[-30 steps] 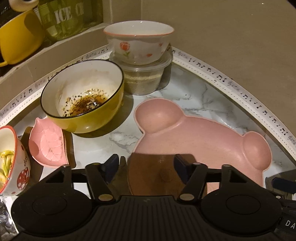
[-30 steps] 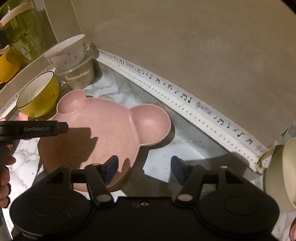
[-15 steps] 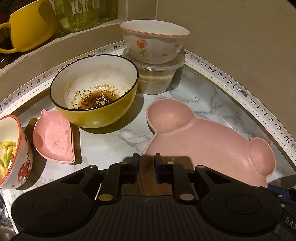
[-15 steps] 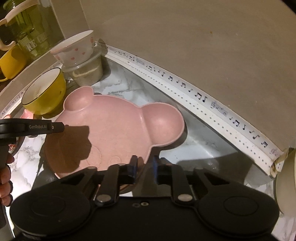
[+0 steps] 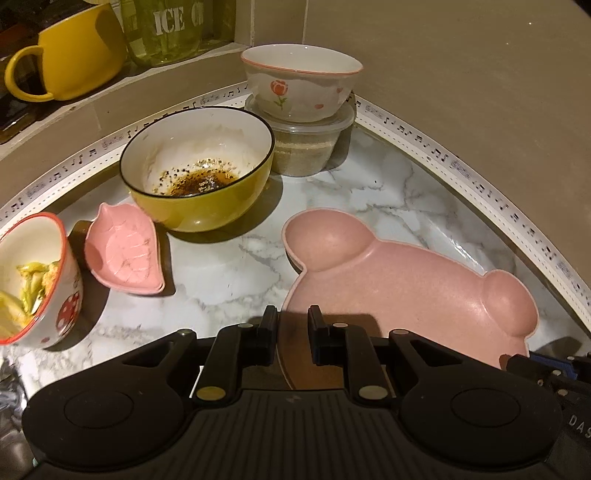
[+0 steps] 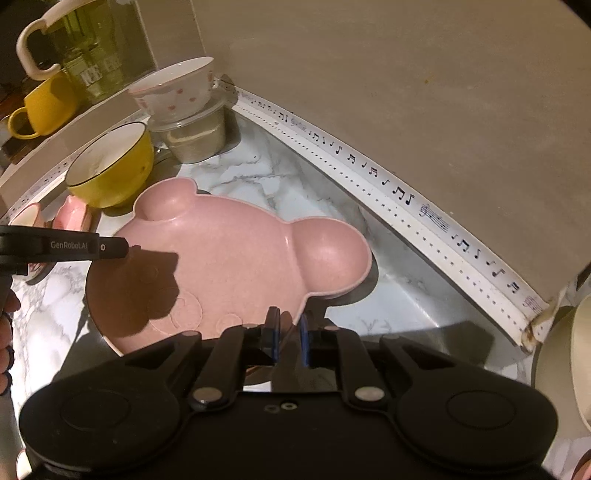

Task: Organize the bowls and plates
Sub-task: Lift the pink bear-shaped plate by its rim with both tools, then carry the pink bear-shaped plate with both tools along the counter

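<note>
A pink bear-shaped plate [image 5: 410, 295] [image 6: 236, 258] is held just above the marble counter [image 5: 229, 266]. My left gripper [image 5: 291, 332] is shut on its near-left rim. My right gripper [image 6: 287, 334] is shut on its rim below the right ear. A dirty yellow bowl [image 5: 199, 166] [image 6: 110, 166] stands behind the plate. A white tulip bowl [image 5: 301, 81] [image 6: 177, 88] sits on a lidded plastic tub [image 5: 306, 144]. A small pink leaf dish [image 5: 125, 251] and a white bowl with food scraps [image 5: 33, 277] are at the left.
A yellow mug [image 5: 70, 51] and a glass "ICE" jar [image 5: 173, 26] stand on a ledge at the back. A music-note trim [image 6: 399, 192] edges the counter against the beige wall. A cream vessel [image 6: 565, 362] sits at the far right.
Both grippers went from open to shut on the pink plate's rim. The plate now sits slightly raised and both views have shifted a little.
</note>
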A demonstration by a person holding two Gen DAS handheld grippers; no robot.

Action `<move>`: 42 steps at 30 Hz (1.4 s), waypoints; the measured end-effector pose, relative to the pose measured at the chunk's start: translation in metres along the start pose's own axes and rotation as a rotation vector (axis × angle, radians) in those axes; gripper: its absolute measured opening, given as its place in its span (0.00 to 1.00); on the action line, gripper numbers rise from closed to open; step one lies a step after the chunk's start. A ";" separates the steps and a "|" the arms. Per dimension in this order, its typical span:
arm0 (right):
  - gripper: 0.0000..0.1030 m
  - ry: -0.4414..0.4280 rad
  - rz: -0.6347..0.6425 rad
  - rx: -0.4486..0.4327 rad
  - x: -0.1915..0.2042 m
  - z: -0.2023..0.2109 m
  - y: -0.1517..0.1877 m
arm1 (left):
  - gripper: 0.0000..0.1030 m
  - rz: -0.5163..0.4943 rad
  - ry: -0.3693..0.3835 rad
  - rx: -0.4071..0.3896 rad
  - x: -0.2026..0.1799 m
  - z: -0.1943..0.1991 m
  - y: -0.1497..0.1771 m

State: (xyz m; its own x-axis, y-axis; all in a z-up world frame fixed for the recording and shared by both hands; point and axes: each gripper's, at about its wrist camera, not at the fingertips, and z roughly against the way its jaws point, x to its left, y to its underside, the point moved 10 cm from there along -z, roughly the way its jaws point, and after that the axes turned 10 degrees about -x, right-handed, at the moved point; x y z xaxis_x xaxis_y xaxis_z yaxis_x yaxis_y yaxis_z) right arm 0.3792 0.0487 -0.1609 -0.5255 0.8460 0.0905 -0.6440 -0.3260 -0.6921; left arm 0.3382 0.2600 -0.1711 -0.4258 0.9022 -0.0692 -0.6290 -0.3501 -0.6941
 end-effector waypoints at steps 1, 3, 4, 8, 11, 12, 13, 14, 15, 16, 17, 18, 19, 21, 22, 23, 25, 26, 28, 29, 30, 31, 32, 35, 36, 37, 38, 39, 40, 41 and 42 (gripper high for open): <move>0.10 -0.005 0.001 -0.001 0.000 0.003 0.001 | 0.16 0.000 0.001 0.003 0.000 0.004 0.002; 0.10 -0.011 -0.001 -0.001 0.001 0.010 0.002 | 0.16 -0.002 0.008 0.001 -0.002 0.013 0.006; 0.10 -0.013 0.002 -0.003 0.001 0.014 0.004 | 0.16 -0.006 0.010 -0.001 -0.003 0.018 0.007; 0.10 -0.022 0.002 -0.006 0.002 0.030 0.009 | 0.16 -0.018 0.020 -0.008 -0.008 0.038 0.012; 0.10 -0.026 0.000 -0.013 0.001 0.042 0.011 | 0.16 -0.028 0.029 -0.019 -0.012 0.055 0.015; 0.10 -0.030 -0.001 -0.016 0.001 0.047 0.012 | 0.16 -0.030 0.033 -0.022 -0.014 0.061 0.016; 0.10 -0.032 0.000 -0.019 0.001 0.053 0.013 | 0.16 -0.032 0.037 -0.025 -0.015 0.067 0.017; 0.10 -0.034 0.000 -0.022 0.002 0.057 0.015 | 0.16 -0.035 0.041 -0.026 -0.016 0.073 0.019; 0.10 -0.037 -0.001 -0.025 0.002 0.063 0.016 | 0.16 -0.039 0.045 -0.028 -0.017 0.079 0.020; 0.10 -0.039 -0.001 -0.027 0.003 0.067 0.017 | 0.16 -0.044 0.049 -0.030 -0.018 0.085 0.021; 0.10 -0.041 -0.001 -0.028 0.003 0.071 0.019 | 0.16 -0.049 0.053 -0.031 -0.019 0.091 0.023; 0.10 -0.044 -0.004 -0.030 0.003 0.077 0.021 | 0.16 -0.051 0.056 -0.032 -0.019 0.097 0.025; 0.10 -0.047 -0.004 -0.033 0.003 0.082 0.022 | 0.16 -0.053 0.062 -0.034 -0.020 0.103 0.027; 0.10 -0.047 -0.003 -0.034 0.003 0.091 0.026 | 0.16 -0.058 0.068 -0.038 -0.020 0.114 0.031; 0.10 -0.049 -0.005 -0.035 0.004 0.095 0.029 | 0.16 -0.059 0.068 -0.040 -0.020 0.119 0.034; 0.10 -0.053 -0.008 -0.036 0.003 0.100 0.031 | 0.16 -0.060 0.070 -0.040 -0.020 0.124 0.036; 0.10 -0.061 -0.004 -0.037 0.004 0.106 0.036 | 0.16 -0.060 0.073 -0.040 -0.021 0.132 0.042; 0.10 -0.063 -0.002 -0.040 0.004 0.109 0.038 | 0.16 -0.058 0.075 -0.039 -0.020 0.137 0.045; 0.10 -0.067 0.004 -0.044 0.006 0.116 0.043 | 0.16 -0.052 0.080 -0.035 -0.020 0.144 0.052; 0.10 -0.069 0.007 -0.047 0.006 0.120 0.045 | 0.16 -0.050 0.083 -0.031 -0.019 0.147 0.056; 0.10 -0.070 0.009 -0.049 0.007 0.124 0.048 | 0.16 -0.049 0.085 -0.028 -0.019 0.149 0.060; 0.10 -0.072 0.012 -0.049 0.007 0.127 0.051 | 0.16 -0.048 0.086 -0.024 -0.018 0.152 0.064; 0.10 -0.072 0.013 -0.048 0.008 0.130 0.054 | 0.16 -0.047 0.087 -0.020 -0.018 0.154 0.068; 0.10 -0.073 0.021 -0.054 0.011 0.139 0.062 | 0.16 -0.042 0.093 -0.009 -0.017 0.160 0.079; 0.10 -0.073 0.024 -0.056 0.012 0.141 0.065 | 0.16 -0.040 0.095 -0.005 -0.016 0.162 0.082; 0.10 -0.073 0.024 -0.056 0.013 0.143 0.068 | 0.16 -0.038 0.096 -0.002 -0.015 0.163 0.086; 0.10 -0.075 0.021 -0.054 0.013 0.145 0.071 | 0.16 -0.038 0.098 0.000 -0.015 0.164 0.089; 0.10 -0.077 0.017 -0.051 0.014 0.146 0.074 | 0.16 -0.040 0.101 0.002 -0.014 0.166 0.093; 0.10 -0.077 0.016 -0.048 0.014 0.147 0.077 | 0.16 -0.041 0.102 0.005 -0.014 0.167 0.096; 0.10 -0.075 0.016 -0.046 0.015 0.148 0.081 | 0.16 -0.043 0.104 0.007 -0.014 0.168 0.100; 0.10 -0.074 0.018 -0.044 0.015 0.149 0.085 | 0.16 -0.045 0.105 0.009 -0.014 0.169 0.103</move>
State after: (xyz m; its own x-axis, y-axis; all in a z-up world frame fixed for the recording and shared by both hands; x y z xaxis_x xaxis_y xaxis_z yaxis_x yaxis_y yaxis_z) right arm 0.2338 -0.0290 -0.1120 -0.5778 0.8059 0.1293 -0.6099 -0.3210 -0.7245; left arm 0.1694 0.1689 -0.1203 -0.3268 0.9383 -0.1135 -0.6518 -0.3107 -0.6918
